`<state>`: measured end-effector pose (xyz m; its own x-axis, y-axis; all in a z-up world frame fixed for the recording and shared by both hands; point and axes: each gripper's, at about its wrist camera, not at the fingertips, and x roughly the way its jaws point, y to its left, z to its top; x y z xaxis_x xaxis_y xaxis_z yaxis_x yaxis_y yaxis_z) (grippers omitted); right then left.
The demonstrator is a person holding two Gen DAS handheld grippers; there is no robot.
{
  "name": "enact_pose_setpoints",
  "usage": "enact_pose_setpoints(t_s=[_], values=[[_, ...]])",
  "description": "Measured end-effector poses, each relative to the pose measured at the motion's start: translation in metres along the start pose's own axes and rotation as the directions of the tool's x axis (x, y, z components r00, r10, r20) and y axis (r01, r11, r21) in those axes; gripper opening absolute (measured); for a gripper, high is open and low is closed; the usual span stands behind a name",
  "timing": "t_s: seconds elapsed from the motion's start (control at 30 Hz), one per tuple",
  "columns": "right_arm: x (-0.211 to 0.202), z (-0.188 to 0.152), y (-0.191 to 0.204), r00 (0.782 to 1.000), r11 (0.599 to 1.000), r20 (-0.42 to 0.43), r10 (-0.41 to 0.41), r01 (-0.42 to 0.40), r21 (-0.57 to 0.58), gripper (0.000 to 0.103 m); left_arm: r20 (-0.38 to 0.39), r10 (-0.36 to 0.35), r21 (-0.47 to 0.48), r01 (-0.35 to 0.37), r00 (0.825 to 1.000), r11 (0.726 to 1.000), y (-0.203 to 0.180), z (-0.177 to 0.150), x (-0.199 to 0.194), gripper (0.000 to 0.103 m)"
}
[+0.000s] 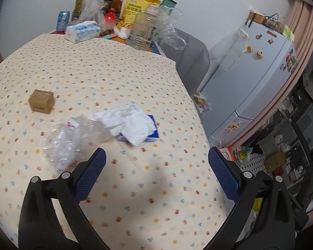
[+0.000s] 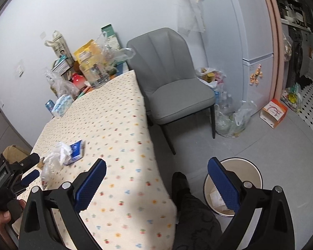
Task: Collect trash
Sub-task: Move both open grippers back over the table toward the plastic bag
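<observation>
From the left wrist we see our left gripper (image 1: 156, 158) with its fingers spread apart and empty above the dotted tablecloth (image 1: 106, 77). Just beyond it lie a crumpled clear plastic bag (image 1: 66, 143), a white tissue (image 1: 129, 123) draped over a small blue box (image 1: 152, 135), and, far left, a cardboard box (image 1: 41, 101). Only the right wrist shows the waste bin (image 2: 254, 170) on the floor to the table's right; our right gripper (image 2: 156, 166), equally wide apart, holds nothing.

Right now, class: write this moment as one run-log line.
left tongs: open, empty | right tongs: open, empty | tissue, clear wrapper, cardboard box: on table | bin: on floor
</observation>
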<state>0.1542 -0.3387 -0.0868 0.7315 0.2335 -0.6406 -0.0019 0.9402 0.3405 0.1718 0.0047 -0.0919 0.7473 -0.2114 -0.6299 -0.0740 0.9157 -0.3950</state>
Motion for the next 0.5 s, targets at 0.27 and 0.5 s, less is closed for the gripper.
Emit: enact_pose_setpoints(t_s=[0.27,0.5], values=[[-0.007,-0.006,0.031,0.999,0.998,0.011,0.039,-0.038,-0.05,0.095,0.054,0.05,-0.057,-0.047,0.997,0.997,0.054,-0.006,-0.032,0.097],[0.0,-0.012,0.054,0.996,0.99,-0.025,0.085,-0.087,-0.111,0.095,0.051,0.079,-0.083,-0.075,0.996,0.994,0.078,-0.008,-0.039,0.096]])
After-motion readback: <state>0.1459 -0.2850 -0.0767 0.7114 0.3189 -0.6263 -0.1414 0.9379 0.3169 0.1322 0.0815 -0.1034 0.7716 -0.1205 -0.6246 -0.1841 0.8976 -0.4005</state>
